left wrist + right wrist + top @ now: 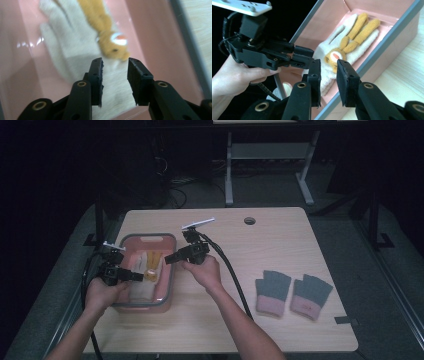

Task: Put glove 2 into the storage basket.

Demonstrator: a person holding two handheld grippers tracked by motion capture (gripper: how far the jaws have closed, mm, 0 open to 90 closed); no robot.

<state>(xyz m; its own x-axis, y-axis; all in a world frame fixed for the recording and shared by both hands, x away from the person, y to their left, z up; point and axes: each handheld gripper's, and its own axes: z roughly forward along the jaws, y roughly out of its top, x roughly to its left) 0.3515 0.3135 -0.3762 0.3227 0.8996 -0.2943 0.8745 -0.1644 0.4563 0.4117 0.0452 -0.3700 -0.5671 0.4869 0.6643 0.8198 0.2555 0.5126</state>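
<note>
Dark floor and desk legs surround your pale wooden table [280, 240], and most of the room beyond is lost in shadow. Near the table's left edge sits a pink bin [145, 241] with a grey rim, holding a cream glove [75, 50] with an orange plush animal [105, 32] sewn or laid on it; you cannot tell which. Your left gripper [115, 67] points down into the bin, jaws partly open just above the glove's cuff end and holding nothing, though this close view is blurred. Your right gripper [328, 72] hovers over the bin's near rim, jaws partly open and empty, framing the plush head. Your left hand [239, 75] is cut off by the frame's edge there. Well apart, toward the table's right side, a pair of grey fingerless gloves [292, 292] with pink cuffs lies flat, side by side.
</note>
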